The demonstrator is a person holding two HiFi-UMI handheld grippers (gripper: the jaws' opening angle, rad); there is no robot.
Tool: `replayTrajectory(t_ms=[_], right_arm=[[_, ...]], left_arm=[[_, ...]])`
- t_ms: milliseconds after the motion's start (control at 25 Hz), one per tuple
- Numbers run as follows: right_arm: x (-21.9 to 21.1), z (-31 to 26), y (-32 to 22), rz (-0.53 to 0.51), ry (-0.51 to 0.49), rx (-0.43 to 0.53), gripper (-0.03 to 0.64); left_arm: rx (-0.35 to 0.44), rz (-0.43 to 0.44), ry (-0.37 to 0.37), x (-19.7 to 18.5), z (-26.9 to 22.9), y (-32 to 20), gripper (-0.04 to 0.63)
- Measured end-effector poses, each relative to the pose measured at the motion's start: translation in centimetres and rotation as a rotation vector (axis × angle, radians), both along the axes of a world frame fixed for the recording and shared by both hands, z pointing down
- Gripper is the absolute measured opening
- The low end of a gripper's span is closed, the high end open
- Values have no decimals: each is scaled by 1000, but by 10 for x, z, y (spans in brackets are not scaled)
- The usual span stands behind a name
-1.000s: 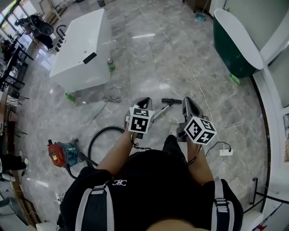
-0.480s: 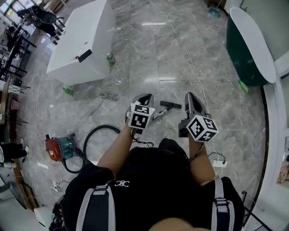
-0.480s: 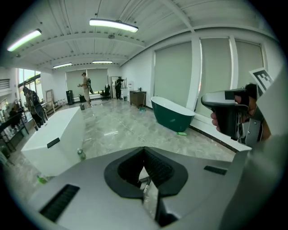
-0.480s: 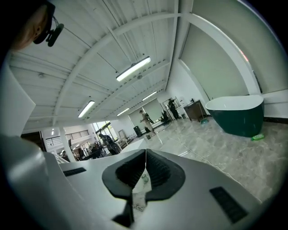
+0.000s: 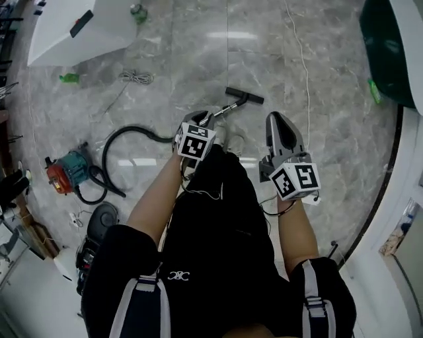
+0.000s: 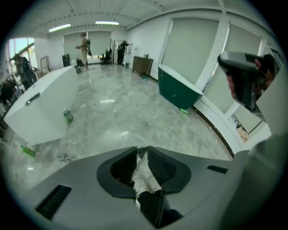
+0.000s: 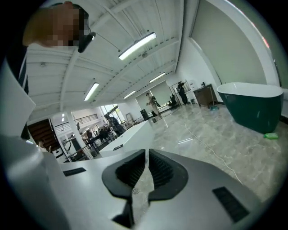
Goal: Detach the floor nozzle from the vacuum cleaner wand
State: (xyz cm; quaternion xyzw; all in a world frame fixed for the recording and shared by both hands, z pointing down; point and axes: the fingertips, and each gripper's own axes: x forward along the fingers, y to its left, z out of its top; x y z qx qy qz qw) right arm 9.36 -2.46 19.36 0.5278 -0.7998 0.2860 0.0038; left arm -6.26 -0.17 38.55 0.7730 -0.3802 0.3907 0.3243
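The vacuum's silver wand (image 5: pixel 226 110) lies on the marble floor and ends in a black floor nozzle (image 5: pixel 244 96). A black hose (image 5: pixel 132 140) curls left to the red and teal vacuum body (image 5: pixel 65 173). My left gripper (image 5: pixel 202 119) points steeply down just short of the wand's near end, not touching it. Its jaws are opening by a narrow gap with nothing between them (image 6: pixel 141 150); only a white shoe and a dark trouser leg show through. My right gripper (image 5: pixel 281 129) hangs to the right of the wand, shut and empty (image 7: pixel 147 152).
A white tub (image 5: pixel 73 30) stands at the far left, with a green bottle (image 5: pixel 137 11) and a coiled cord (image 5: pixel 135 77) near it. A dark green tub (image 5: pixel 393 46) is at the far right. A thin white cable (image 5: pixel 302 63) crosses the floor. People stand far off.
Both grippers have dropped toward the floor and the head view has tipped down. The left gripper now sits close to the wand's near end, and its jaws have parted slightly.
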Motion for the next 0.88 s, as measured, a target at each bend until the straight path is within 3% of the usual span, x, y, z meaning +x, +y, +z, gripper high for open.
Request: replayTrajectory(t_ms=[80,160,280,480,680,880], right_arm=[[1,46,-9,-28,-14,-33,17],[3,97,-16,-43,-19,-75,17],[12,177,-27,-46,9,-129,17],[32,296,-38,-11,12,-192,17],[25,408,-30,-82,23,-256,17],[12,476,-47,-130,12,-259,17]], left_arm=[[-127,39,-22,4,85,7,153],[-200,75,-63,3,166,14,156],[-248,105,-126,0,275,19,161],[-267,276,-258,4,428,27,182],[-237,493,-381,2,552,57,209],[-182,518,-443,-6,634,52,209]])
